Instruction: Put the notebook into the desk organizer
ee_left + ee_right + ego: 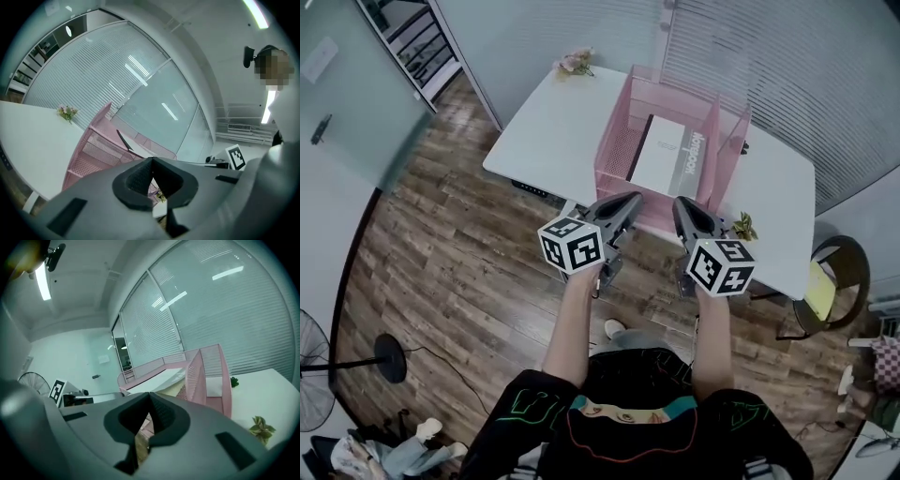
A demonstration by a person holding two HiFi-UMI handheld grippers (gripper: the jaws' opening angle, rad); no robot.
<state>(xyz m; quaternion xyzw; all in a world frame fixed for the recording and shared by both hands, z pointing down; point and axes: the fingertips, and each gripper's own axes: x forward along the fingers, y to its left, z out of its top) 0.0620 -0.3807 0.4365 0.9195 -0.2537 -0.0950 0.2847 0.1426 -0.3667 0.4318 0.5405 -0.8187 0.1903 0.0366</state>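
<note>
Left claw (632, 200), right claw (681, 202) abreast, closed

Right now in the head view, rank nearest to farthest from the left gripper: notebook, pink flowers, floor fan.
1. Notebook, in the pink organizer just ahead of the left gripper.
2. Pink flowers, at the table far left corner.
3. Floor fan, on the wooden floor, far left of the picture.
</note>
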